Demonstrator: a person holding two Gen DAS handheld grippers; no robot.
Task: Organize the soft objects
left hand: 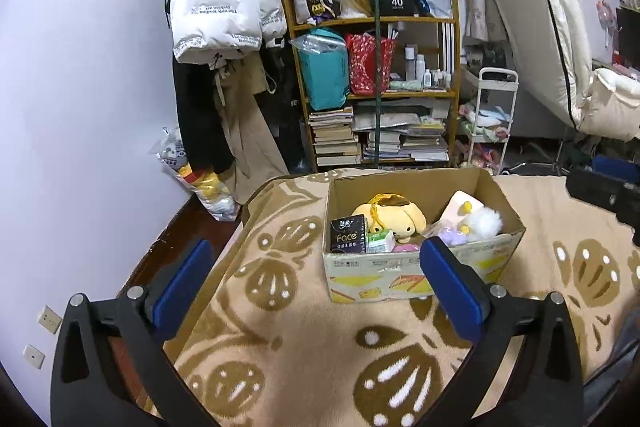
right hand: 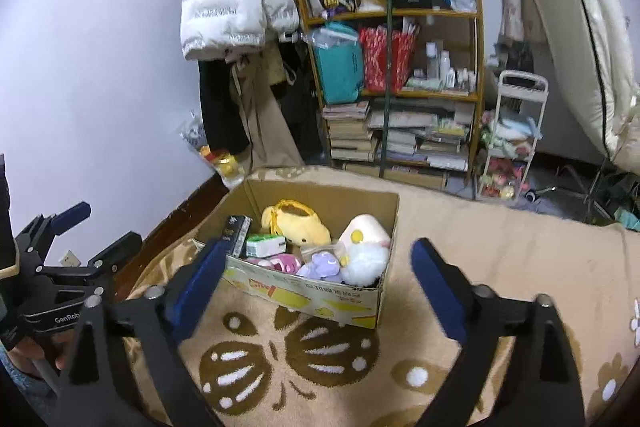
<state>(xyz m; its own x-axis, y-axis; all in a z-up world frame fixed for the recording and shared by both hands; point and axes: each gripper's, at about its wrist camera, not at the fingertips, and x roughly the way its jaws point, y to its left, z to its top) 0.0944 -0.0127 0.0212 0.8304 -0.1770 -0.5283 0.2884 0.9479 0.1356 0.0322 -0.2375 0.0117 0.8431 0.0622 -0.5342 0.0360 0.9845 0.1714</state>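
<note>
A beige blanket with brown leaf patterns spreads beneath both grippers; beyond it stand a lilac wall and a cluttered wooden bookshelf. Ahead of the left gripper sits an open cardboard box holding a yellow plush dog, a white fluffy toy and a black tissue pack. The right gripper and the left both gape wide, empty. The blanket's left edge drops to dark floor. Smaller items in the box are half hidden.

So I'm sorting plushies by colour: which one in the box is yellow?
The floppy-eared dog plush at the back of the cardboard box; the others are purple, pink and white.
</note>
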